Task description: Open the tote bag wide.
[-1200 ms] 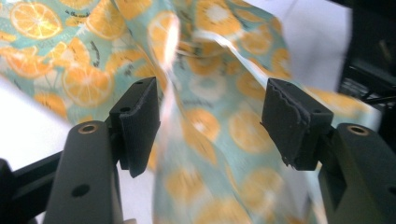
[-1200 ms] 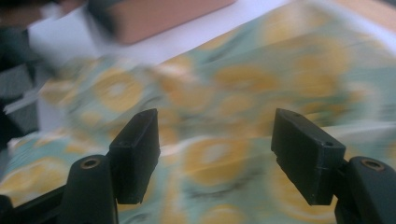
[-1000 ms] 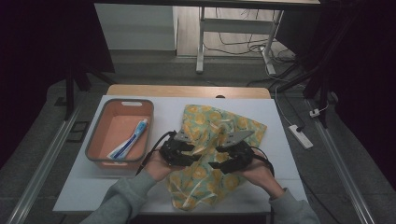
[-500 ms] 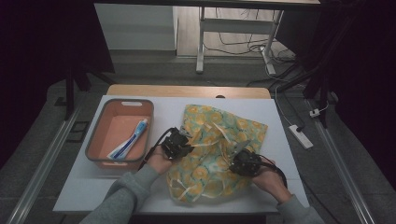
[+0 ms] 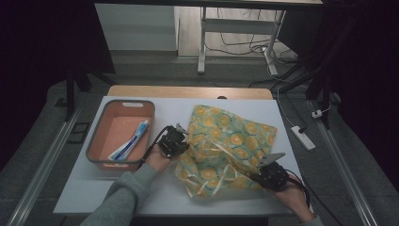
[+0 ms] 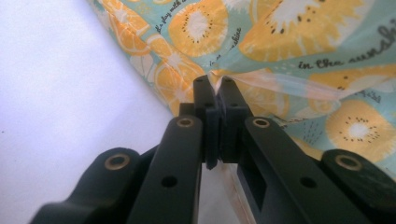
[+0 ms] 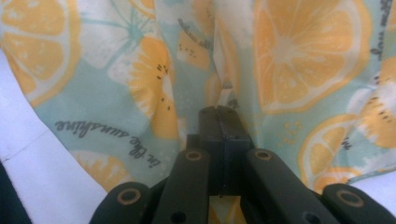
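Observation:
A teal bag printed with orange and kiwi slices (image 5: 226, 146) lies rumpled on the white table (image 5: 84, 188), its pale handles loose across it. My left gripper (image 5: 181, 141) sits at the bag's left edge, and its jaws are shut on a fold of the bag (image 6: 261, 70). At the bag's lower right edge my right gripper (image 5: 263, 172) is shut on the bag fabric (image 7: 280, 51) too. The bag is stretched between the two grippers.
An orange basket (image 5: 94, 150) stands at the left of the table, holding a blue and white toothpaste tube (image 5: 129, 141). A power strip (image 5: 302, 137) lies on the floor to the right. The table's wooden far edge (image 5: 188, 92) is behind the bag.
My right gripper has moved right and toward the table's near edge, drawing the bag out wider. The left gripper has stayed at the bag's left edge.

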### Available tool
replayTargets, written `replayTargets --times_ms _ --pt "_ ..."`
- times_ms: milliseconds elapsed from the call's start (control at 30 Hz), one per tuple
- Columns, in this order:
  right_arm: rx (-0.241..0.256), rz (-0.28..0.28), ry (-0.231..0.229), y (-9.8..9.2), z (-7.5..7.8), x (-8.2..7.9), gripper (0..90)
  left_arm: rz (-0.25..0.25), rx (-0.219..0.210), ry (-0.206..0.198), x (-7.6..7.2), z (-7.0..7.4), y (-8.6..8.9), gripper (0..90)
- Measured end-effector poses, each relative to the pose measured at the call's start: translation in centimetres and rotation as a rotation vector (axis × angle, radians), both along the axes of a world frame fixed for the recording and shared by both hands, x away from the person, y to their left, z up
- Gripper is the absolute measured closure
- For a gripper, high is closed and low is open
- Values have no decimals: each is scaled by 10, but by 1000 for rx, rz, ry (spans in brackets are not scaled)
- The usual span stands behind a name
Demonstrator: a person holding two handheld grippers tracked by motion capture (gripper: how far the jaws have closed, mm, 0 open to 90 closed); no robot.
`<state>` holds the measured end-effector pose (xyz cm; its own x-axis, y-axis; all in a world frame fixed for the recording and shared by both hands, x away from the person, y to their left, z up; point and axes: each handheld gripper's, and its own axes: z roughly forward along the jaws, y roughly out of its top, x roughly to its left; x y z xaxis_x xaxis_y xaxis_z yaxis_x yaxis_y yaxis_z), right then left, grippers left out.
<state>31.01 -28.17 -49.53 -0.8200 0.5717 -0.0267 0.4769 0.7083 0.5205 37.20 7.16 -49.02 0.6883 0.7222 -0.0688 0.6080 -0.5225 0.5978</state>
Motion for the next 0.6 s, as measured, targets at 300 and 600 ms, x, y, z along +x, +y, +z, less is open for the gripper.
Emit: replayTargets --times_ms 300,600 --pt "212 100 -201 34 59 -6 560 -40 -94 -27 -7 11 4 610" --pt "198 76 -222 67 54 44 422 -85 -194 -68 -33 41 28 314"
